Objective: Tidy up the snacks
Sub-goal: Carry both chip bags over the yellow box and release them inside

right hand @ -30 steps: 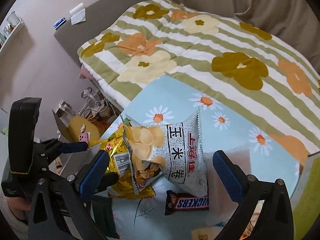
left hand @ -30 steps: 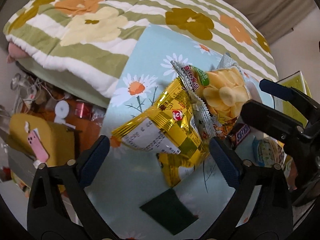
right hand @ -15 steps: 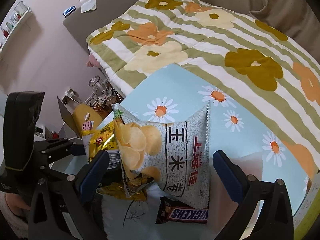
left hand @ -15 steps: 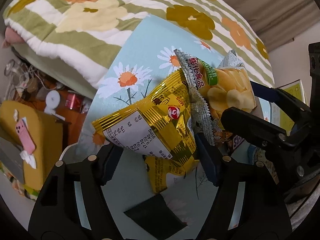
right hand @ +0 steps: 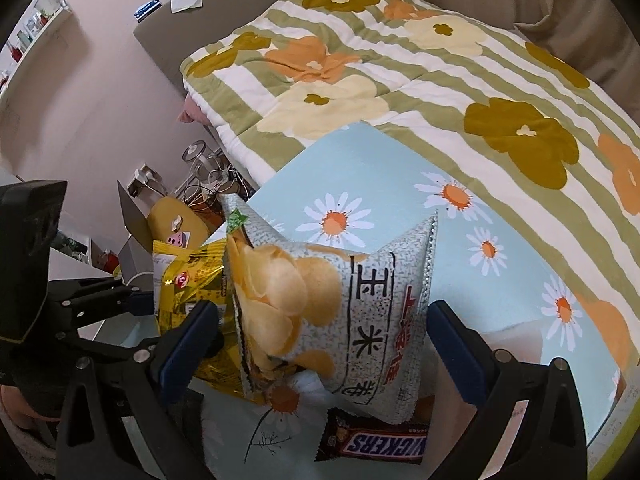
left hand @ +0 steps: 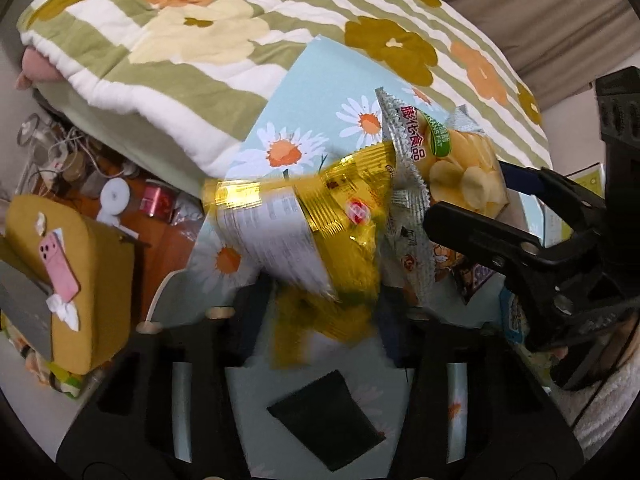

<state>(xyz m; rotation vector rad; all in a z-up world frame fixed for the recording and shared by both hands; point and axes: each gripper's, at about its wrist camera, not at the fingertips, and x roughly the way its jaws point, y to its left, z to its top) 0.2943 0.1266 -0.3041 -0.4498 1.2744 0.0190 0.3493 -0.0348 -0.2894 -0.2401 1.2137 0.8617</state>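
Note:
A yellow foil snack bag [left hand: 312, 236] leans against a silver chip bag [left hand: 448, 176] on a daisy-print tablecloth [left hand: 320, 80]. My left gripper [left hand: 324, 308] is shut on the yellow bag's lower part; the bag is motion-blurred. In the right wrist view the silver chip bag [right hand: 352, 320] stands between the open fingers of my right gripper [right hand: 320, 340], with the yellow bag [right hand: 192, 292] to its left. A Snickers bar [right hand: 380, 442] lies below the chip bag. My right gripper also shows in the left wrist view [left hand: 516, 216].
A floral striped quilt [right hand: 400, 60] covers the bed behind the table. A dark green square [left hand: 326, 416] lies on the cloth near me. A yellow cushion with a pink phone [left hand: 60, 264] and floor clutter sit off the left edge. More packets [left hand: 516, 320] lie at right.
My left gripper moved in and closed on the yellow bag, which tilted and lifted. My right gripper moved closer around the silver chip bag and stayed open.

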